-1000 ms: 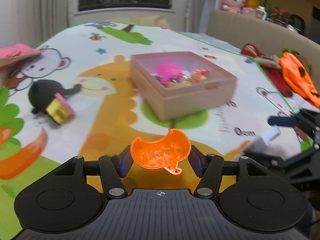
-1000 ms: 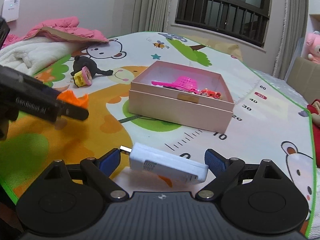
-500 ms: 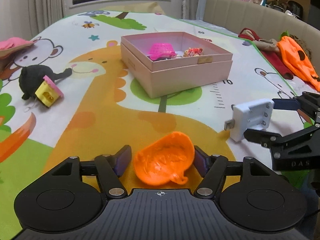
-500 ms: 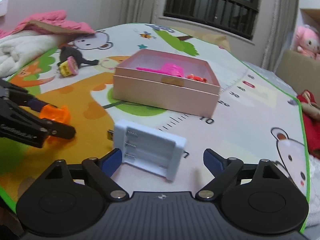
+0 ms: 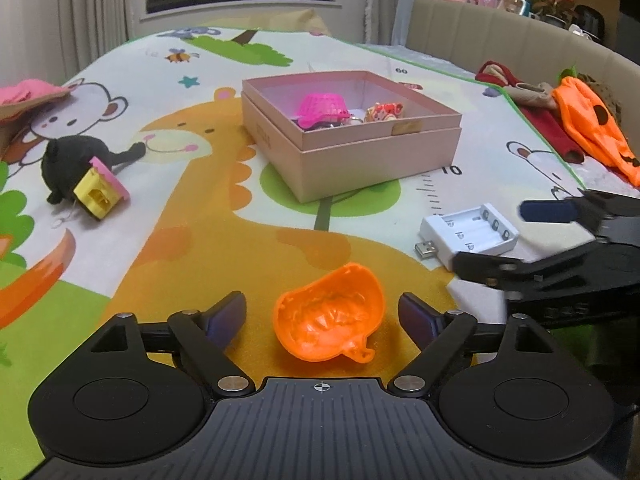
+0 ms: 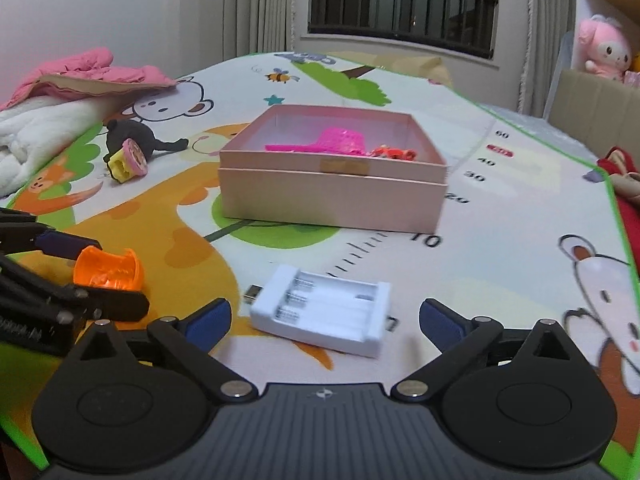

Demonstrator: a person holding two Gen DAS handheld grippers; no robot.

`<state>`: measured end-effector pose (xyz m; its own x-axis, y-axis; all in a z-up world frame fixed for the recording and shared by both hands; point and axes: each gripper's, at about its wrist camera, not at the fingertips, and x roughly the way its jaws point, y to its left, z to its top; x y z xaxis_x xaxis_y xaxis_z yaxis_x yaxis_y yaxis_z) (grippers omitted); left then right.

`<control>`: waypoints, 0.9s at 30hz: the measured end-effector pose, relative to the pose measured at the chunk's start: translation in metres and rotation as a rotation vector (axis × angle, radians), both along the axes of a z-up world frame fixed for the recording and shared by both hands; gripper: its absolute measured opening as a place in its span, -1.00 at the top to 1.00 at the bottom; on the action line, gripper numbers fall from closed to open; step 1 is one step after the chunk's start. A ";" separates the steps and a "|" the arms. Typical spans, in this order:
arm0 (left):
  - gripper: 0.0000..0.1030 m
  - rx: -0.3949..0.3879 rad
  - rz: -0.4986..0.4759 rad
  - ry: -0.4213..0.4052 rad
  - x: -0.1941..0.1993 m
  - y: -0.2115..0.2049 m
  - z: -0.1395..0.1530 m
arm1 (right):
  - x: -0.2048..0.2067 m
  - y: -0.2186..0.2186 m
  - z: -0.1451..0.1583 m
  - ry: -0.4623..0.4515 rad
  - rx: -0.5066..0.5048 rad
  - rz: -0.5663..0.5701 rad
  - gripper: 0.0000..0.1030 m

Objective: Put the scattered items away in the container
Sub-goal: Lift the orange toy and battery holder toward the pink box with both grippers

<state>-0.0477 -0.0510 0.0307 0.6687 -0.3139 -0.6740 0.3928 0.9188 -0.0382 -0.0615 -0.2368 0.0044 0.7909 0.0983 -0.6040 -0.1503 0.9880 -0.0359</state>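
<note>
An orange plastic mould (image 5: 330, 317) lies on the play mat between the fingers of my open left gripper (image 5: 322, 316), touching neither; it also shows in the right wrist view (image 6: 108, 270). A white battery charger (image 6: 322, 314) lies on the mat between the fingers of my open right gripper (image 6: 324, 320); the left wrist view shows the charger (image 5: 470, 234) too. The pink box (image 5: 352, 152) stands beyond both, holding a pink basket (image 5: 322, 108) and small red trinkets (image 5: 384, 112). The box also shows in the right wrist view (image 6: 332, 192).
A black plush toy (image 5: 74, 160) with a yellow and pink toy house (image 5: 100, 194) lies at the left. Pink clothing (image 6: 92, 68) and a white blanket (image 6: 36, 128) lie at the far left. An orange pumpkin cloth (image 5: 592, 128) and red fabric lie off the mat's right edge.
Both grippers came down to the mat and opened. The orange mould and the white charger, held a second ago, now lie free on the mat between the fingers.
</note>
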 end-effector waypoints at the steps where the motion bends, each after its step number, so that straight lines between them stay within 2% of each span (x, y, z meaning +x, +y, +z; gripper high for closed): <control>1: -0.75 0.003 0.000 -0.003 -0.001 0.000 0.001 | 0.006 0.004 -0.002 0.011 -0.005 -0.009 -0.96; 5: -0.81 0.007 0.007 -0.011 -0.007 0.004 0.003 | 0.021 0.015 -0.008 0.041 -0.014 -0.015 -0.96; 8: -0.82 0.016 0.011 -0.017 -0.011 0.006 0.004 | 0.019 0.022 -0.013 0.023 -0.051 0.014 -0.79; 15: -0.80 -0.001 -0.010 -0.006 -0.008 -0.003 0.000 | 0.003 0.008 -0.002 0.001 -0.039 0.016 -0.79; 16: -0.76 0.001 -0.016 -0.006 -0.007 -0.006 -0.001 | 0.000 0.006 0.000 -0.002 -0.042 0.016 -0.79; 21: -0.18 0.018 -0.036 0.002 -0.001 -0.014 -0.006 | -0.012 -0.002 0.010 -0.017 -0.056 0.017 -0.79; 27: -0.15 0.025 -0.069 -0.019 -0.004 -0.012 -0.001 | -0.021 -0.003 0.022 -0.036 -0.059 0.056 -0.79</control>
